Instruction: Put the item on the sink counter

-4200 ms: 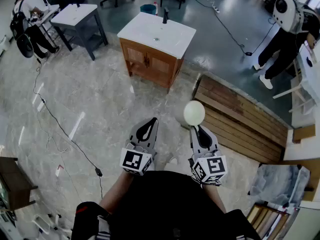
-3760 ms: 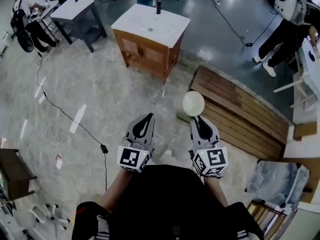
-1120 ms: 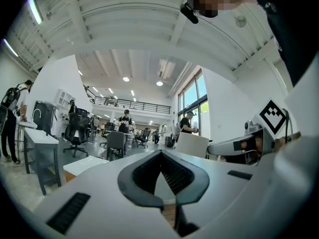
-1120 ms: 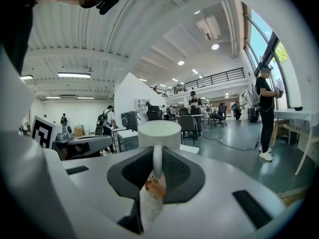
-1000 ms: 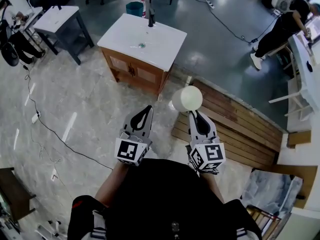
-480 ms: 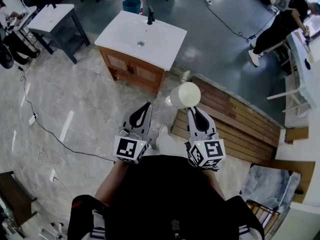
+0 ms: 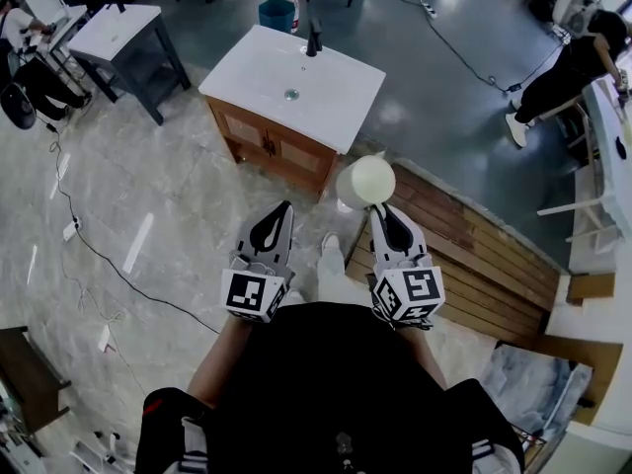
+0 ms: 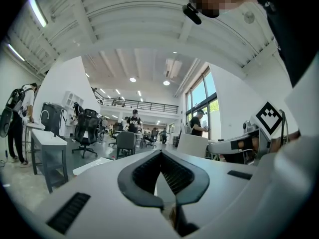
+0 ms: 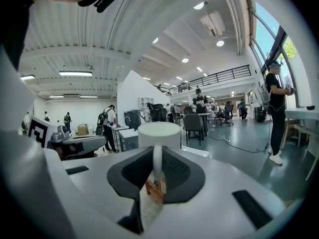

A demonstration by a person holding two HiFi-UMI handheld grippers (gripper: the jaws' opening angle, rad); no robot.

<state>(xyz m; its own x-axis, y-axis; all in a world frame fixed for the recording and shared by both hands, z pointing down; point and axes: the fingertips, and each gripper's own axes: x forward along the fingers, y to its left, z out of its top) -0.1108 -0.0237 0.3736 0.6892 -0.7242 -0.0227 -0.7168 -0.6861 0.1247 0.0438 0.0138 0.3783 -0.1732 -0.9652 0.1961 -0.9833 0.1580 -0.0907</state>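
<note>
currently at the carry stage: pickup done, placement not done.

nearest: left claw, held out level in front of the body. in the left gripper view the left claw has its tips closed together with nothing between them, only the ribbed pads facing each other across a bare gap lower down. judged idle for this task.

beside it: right claw, clamped on the item, a white mug. in the right gripper view the mug sits upright just past the tips. its handle runs down between the two pads, which press on it from either side. the jaws stand only narrowly apart, no wider than the handle. grip looks centred, mug not tilted.

below the mug: pale stone floor and the near edge of a wooden platform. the mug hangs in the air over these and touches nothing but the claw.

farther out: sink table, white top on a wood cabinet, basin in the middle, tap at the far edge. the top looks bare. it is well apart from the mug, ahead and a little to the left.

remaining, as judged:
- close the gap to the sink table
- bring the mug over a flat part of the white top beside the basin
- set it down
- release the handle
</note>
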